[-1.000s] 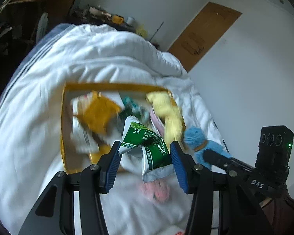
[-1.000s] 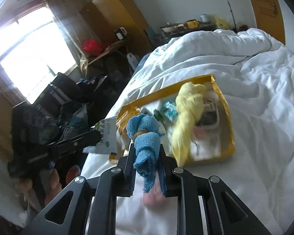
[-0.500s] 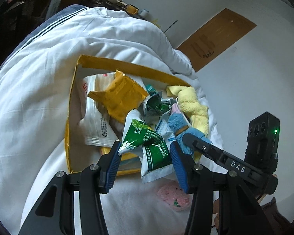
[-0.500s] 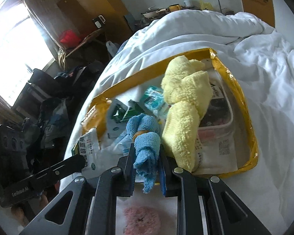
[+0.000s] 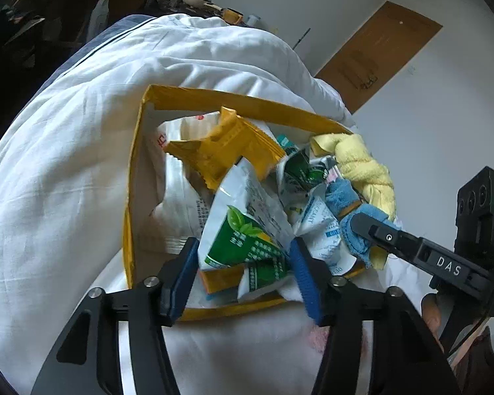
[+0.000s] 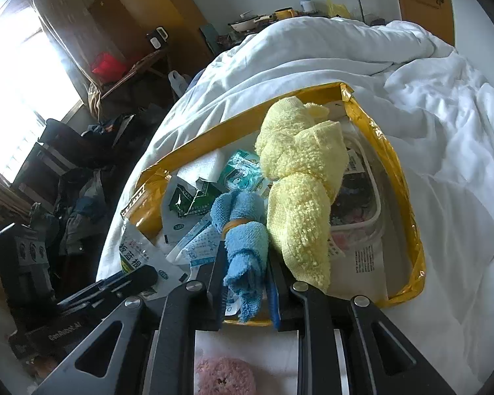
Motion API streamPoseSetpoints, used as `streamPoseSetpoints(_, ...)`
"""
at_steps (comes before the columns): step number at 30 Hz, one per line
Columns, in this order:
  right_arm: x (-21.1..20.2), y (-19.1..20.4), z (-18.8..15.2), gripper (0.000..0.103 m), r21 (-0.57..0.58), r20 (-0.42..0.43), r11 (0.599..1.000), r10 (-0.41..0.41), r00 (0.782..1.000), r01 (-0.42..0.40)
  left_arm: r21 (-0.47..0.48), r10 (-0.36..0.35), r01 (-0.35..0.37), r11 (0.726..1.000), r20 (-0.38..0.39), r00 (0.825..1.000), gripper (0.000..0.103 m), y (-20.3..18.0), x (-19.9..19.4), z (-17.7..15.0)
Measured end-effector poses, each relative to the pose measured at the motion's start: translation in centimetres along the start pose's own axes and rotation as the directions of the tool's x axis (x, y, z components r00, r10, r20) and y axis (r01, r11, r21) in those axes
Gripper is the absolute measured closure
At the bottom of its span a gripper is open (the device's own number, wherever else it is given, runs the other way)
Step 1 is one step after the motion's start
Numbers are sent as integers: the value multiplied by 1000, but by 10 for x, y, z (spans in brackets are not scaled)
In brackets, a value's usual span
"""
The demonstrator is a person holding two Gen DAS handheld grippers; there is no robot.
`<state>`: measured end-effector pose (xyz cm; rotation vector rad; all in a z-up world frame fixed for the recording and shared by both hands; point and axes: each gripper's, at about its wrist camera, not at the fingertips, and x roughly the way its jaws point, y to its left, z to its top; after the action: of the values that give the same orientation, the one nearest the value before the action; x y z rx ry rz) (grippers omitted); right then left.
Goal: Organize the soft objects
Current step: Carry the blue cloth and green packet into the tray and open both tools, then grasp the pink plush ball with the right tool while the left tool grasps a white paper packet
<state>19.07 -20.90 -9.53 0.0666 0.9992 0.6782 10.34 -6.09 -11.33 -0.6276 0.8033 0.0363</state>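
Observation:
A clear bag with a yellow rim (image 5: 233, 100) (image 6: 408, 210) lies open on the white duvet, filled with packets and a rolled yellow towel (image 6: 299, 197) (image 5: 365, 168). My left gripper (image 5: 242, 247) hangs over the bag's near end. Its jaws are opening, and a green-and-white packet (image 5: 247, 233) rests between them on the other packets. My right gripper (image 6: 245, 253) is shut on a banded blue towel roll (image 6: 243, 227) (image 5: 342, 197). Its jaws are just starting to open. The roll is low in the bag and touches the yellow towel.
An orange packet (image 5: 224, 151) and a white pouch lie toward the bag's far left. A pink fluffy thing (image 6: 225, 378) sits on the sheet just in front of the bag. The white duvet (image 5: 66, 164) bulges behind. Dark bags and furniture (image 6: 66, 171) crowd the floor to the left.
Both grippers have come down over the bag. The left jaws have widened and the green packet has settled onto the contents. The blue roll now sits beside the yellow towel.

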Motion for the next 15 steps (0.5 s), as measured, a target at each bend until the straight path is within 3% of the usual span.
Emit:
streamPoseSetpoints(3, 0, 0, -1, 78, -2, 7, 1000, 8, 1000, -8, -25, -12, 12, 1000, -14, 1000, 40, 4, -2, 2)
streamPoseSetpoints(7, -10, -2, -1, 66, 8, 34, 999, 38, 999, -38, -44, -75, 73, 996, -37, 997, 28, 7, -15, 6)
streamPoseSetpoints(11, -43, 2, -3, 43, -1, 79, 994, 106, 991, -107, -77, -102, 105, 991, 36, 994, 21, 17, -45, 18)
streamPoseSetpoints(15, -90, 7, -20, 36, -57, 98, 981, 191, 977, -186, -115, -142, 153, 982, 93, 985, 21, 22, -78, 23)
